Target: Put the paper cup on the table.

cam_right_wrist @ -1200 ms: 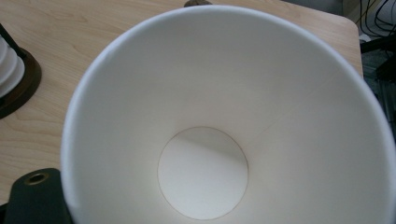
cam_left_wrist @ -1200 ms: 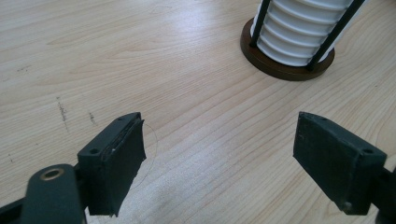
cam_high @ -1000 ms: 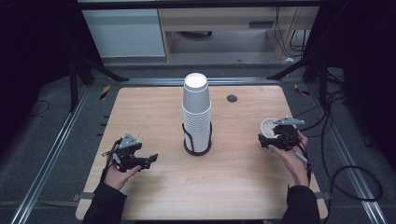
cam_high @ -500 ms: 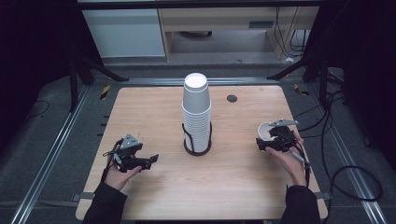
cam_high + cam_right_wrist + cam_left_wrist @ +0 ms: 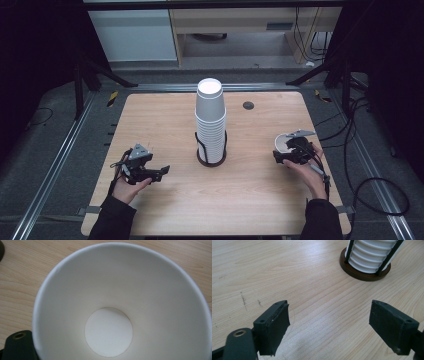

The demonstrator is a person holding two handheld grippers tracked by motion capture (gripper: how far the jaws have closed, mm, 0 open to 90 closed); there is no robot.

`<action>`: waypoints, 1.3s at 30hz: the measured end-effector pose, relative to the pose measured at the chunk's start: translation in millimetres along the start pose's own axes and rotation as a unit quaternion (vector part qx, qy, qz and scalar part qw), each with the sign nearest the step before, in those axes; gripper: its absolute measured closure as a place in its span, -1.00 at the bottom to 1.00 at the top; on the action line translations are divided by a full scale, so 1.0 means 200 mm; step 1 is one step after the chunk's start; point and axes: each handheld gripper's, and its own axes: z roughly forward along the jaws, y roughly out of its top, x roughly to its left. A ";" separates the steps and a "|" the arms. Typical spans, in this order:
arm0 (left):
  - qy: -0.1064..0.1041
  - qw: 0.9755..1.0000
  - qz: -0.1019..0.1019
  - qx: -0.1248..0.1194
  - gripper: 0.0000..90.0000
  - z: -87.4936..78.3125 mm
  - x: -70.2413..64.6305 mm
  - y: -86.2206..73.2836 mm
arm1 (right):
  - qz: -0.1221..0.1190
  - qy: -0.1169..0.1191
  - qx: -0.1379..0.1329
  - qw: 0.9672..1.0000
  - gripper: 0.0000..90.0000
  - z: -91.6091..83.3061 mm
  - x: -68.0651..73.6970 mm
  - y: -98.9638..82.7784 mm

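Note:
A tall stack of white paper cups (image 5: pixel 210 120) stands upside down in a black wire holder (image 5: pixel 210 160) at the table's centre; its foot shows in the left gripper view as ribbed cups (image 5: pixel 372 257) on a dark round base (image 5: pixel 362 275). My left gripper (image 5: pixel 159 174) rests low at the front left, jaws wide open over bare wood (image 5: pixel 329 315). At the right, my right gripper (image 5: pixel 281 152) is shut on a single white paper cup (image 5: pixel 284 143). That cup's open mouth and round bottom (image 5: pixel 120 302) face the right gripper view's camera and hide the jaws.
The wooden table (image 5: pixel 165 115) has rounded corners and a small black grommet (image 5: pixel 248 105) behind the stack. Metal rails run along both sides. Cables lie on the dark floor at right, and shelving stands beyond the far edge.
My right gripper has drifted slightly left and toward the near edge with the cup in it. The left gripper and the stack have not moved.

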 end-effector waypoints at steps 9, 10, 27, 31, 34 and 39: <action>-0.001 1.000 0.002 0.002 -0.65 0.00 0.00 0.00 | -0.005 0.003 -0.001 1.000 -0.76 0.01 0.00 -0.01; -0.001 1.000 0.001 0.002 -0.65 0.00 0.00 0.00 | -0.003 0.004 0.001 1.000 -0.76 0.01 0.00 -0.01; 0.000 1.000 -0.003 -0.004 -0.65 -0.02 0.00 0.00 | -0.007 0.012 0.020 1.000 -0.94 -0.04 0.03 -0.04; 0.001 1.000 -0.003 -0.007 -0.65 -0.04 0.01 0.00 | -0.001 0.010 0.018 1.000 -0.95 -0.06 0.04 -0.06; 0.002 1.000 -0.006 -0.010 -0.65 -0.04 0.01 0.00 | -0.003 0.008 0.018 1.000 -0.95 -0.08 0.05 -0.08; 0.001 1.000 -0.003 -0.008 -0.66 -0.05 0.01 0.00 | -0.002 0.008 0.017 1.000 -0.96 -0.12 0.06 -0.11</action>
